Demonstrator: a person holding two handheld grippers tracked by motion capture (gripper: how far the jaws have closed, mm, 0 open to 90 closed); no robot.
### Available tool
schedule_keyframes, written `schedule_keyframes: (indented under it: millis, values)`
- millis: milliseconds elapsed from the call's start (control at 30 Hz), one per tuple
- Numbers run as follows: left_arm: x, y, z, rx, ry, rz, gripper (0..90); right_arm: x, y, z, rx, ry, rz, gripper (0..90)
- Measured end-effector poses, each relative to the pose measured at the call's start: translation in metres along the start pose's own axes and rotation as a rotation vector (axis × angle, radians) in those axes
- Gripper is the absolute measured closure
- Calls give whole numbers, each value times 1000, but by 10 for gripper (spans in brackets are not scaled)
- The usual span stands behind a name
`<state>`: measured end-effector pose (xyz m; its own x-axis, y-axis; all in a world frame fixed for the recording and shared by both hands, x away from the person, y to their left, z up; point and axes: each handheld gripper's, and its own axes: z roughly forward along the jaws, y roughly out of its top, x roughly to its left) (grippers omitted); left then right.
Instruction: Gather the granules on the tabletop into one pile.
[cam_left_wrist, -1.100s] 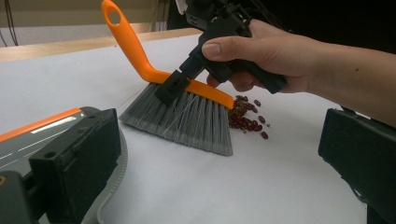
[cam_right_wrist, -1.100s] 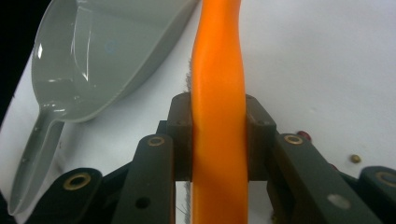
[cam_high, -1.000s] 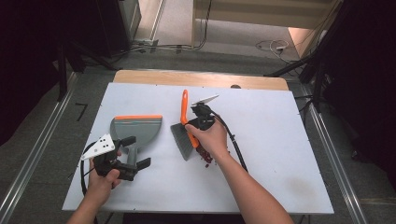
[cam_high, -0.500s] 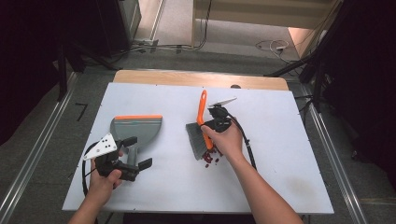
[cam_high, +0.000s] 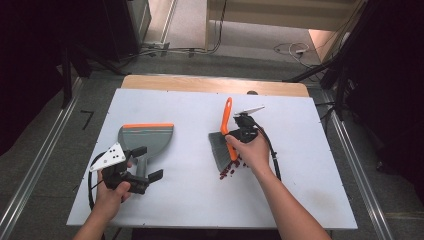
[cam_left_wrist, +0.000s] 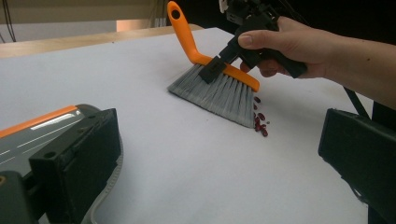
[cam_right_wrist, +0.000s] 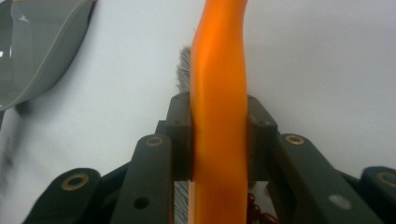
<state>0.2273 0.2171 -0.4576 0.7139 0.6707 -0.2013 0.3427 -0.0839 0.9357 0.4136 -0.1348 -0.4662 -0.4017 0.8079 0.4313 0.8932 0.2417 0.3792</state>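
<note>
1. On the white table (cam_high: 300, 200), we clamp our right gripper (cam_high: 239, 134) on the brush (cam_high: 226, 131), both pads pressed against its orange handle.
2. Grey bristles touch the tabletop, with a small scatter of red beans (cam_high: 229, 171) lying just beside them, on our side.
3. Over at the left, we keep our left gripper (cam_high: 146, 162) at the grey dustpan (cam_high: 147, 137); one jaw lies against the pan, the other stands well apart, so we see the claw released.
4. Brush and dustpan sit well apart.
</note>
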Motion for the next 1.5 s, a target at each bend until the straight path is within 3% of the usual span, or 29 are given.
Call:
schedule_keyframes:
  millis: [67,300,400,500,633,733,933,1033,1133,1200,1267,1433,1500]
  values:
    - [0,0,0,-1,0,1,0,0,0,-2,-6,22,3,677]
    - [1,0,1,1,4,-2,0,13,0,-17,-70,112,-73,684]
    - [1,0,1,-1,5,-4,0,21,1,-31,-85,127,-148,684]
    - [1,0,0,-2,6,-5,0,30,0,-46,-99,107,-274,684]
    - [1,0,0,-3,6,-6,0,36,-6,-62,-60,102,-415,683]
    - [1,0,1,-2,7,-7,0,37,-15,-69,-25,99,-480,683]
    - [0,0,2,4,5,-4,0,37,-36,-71,22,2,-609,685]
    - [0,0,3,3,7,-4,0,39,-46,-74,40,-19,-655,685]
    - [0,0,3,4,7,-3,0,40,-56,-77,66,-14,-702,685]
    - [0,0,3,4,6,-4,0,39,-60,-75,89,11,-711,685]
    - [0,0,3,7,8,-3,0,41,-66,-72,112,27,-752,685]
    - [0,0,3,3,8,-5,0,57,-82,-58,185,-10,-848,686]
    - [0,0,2,2,8,-5,0,59,-85,-51,200,11,-885,686]
